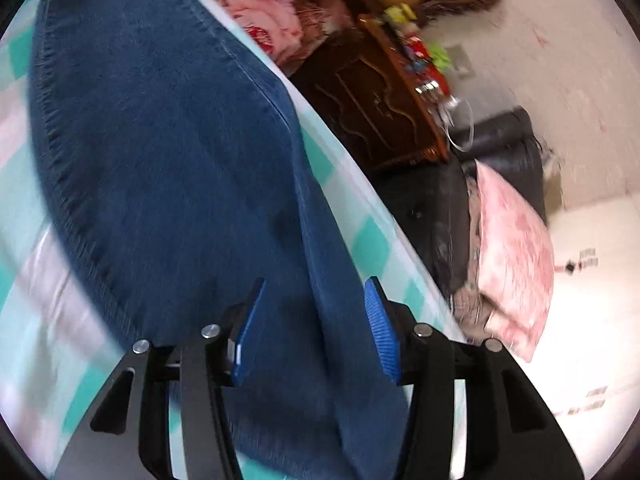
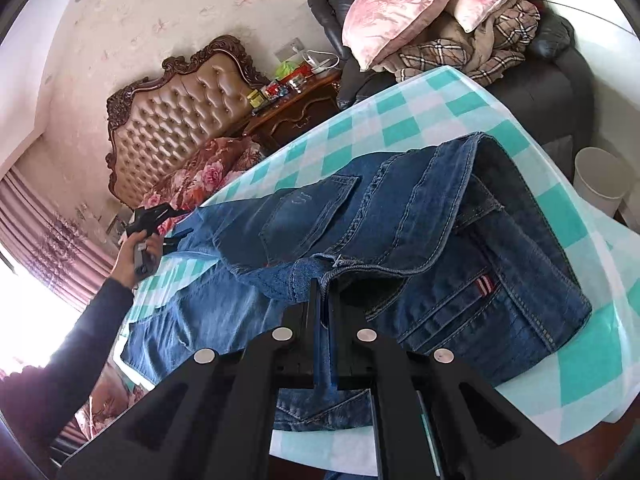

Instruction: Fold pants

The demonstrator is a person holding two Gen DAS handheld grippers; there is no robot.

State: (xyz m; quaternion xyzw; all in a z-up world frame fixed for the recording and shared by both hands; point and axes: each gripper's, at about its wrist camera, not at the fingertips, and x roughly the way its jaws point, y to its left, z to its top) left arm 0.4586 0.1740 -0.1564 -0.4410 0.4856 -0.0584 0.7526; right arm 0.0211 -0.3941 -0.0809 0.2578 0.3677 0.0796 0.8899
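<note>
Blue jeans (image 2: pixel 400 220) lie across a teal-and-white checked tablecloth (image 2: pixel 400 128), the waist part folded over on the right. My right gripper (image 2: pixel 324 284) is shut on a bunched denim edge near the crotch seam. In the left wrist view a jeans leg (image 1: pixel 160 140) fills the frame, its stitched hem at the far left. My left gripper (image 1: pixel 316 284) hovers over this leg near the cloth's edge. Its blue pads (image 1: pixel 382 332) stand apart, with a denim fold running between them, not pressed. The right wrist view shows the left gripper (image 2: pixel 160 220) in a person's hand at the leg end.
Beyond the table edge stand a dark wooden nightstand (image 2: pixel 296 112) with small items, a tufted headboard (image 2: pixel 180 120) and a floral blanket (image 1: pixel 260 12). A black armchair (image 2: pixel 552 80) holds pink pillows (image 2: pixel 400 0) and plaid cloth. A white bin (image 2: pixel 600 180) sits at the right.
</note>
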